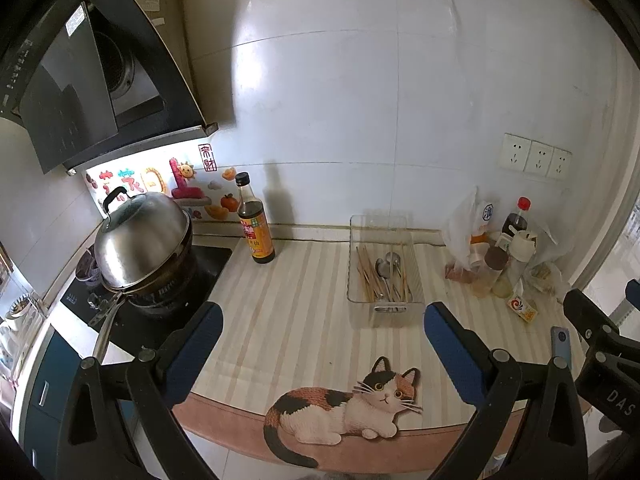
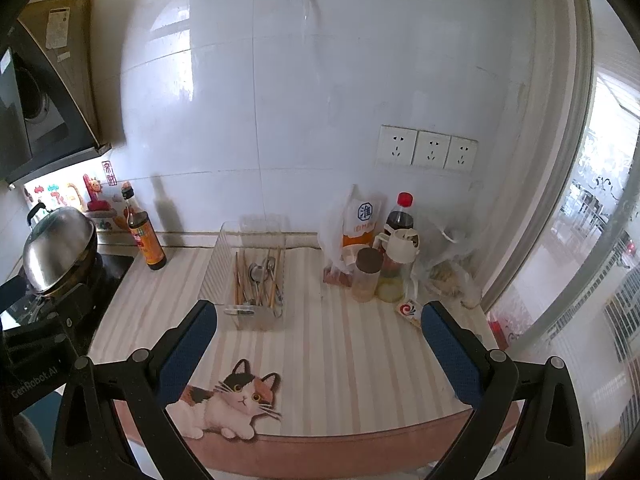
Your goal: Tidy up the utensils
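A clear plastic bin stands near the back wall on the striped counter mat. Inside it lie wooden chopsticks and metal spoons, all mixed together. My left gripper hovers open over the mat, short of the bin and empty. My right gripper is also open and empty, just right of the bin's near end. The right gripper's body shows at the right edge of the left wrist view.
A dark sauce bottle stands left of the bin. A lidded wok sits on the stove at far left. Bottles, jars and plastic bags crowd the back right corner. A cat picture marks the mat's front edge.
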Motion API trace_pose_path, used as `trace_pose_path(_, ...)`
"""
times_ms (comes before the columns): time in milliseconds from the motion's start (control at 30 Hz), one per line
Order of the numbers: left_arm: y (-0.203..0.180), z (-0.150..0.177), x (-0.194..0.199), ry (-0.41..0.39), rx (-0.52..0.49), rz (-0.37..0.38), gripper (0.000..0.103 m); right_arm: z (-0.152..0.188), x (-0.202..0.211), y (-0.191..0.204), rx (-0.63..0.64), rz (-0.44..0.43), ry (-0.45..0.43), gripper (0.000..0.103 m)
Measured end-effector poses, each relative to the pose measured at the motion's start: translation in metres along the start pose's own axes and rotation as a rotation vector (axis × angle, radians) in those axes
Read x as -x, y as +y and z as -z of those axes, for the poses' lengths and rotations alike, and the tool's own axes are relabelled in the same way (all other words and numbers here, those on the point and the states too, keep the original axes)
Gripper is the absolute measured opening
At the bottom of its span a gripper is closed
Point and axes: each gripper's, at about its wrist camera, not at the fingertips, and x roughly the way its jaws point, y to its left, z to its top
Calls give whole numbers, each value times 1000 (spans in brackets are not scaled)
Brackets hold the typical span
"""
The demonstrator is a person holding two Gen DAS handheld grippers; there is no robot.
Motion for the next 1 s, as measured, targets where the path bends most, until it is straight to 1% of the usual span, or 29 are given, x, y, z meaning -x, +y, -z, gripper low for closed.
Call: trace_pose_path(1000,4,3,-3,7,2,-5,103,5,-3,6,9,-5,13,103)
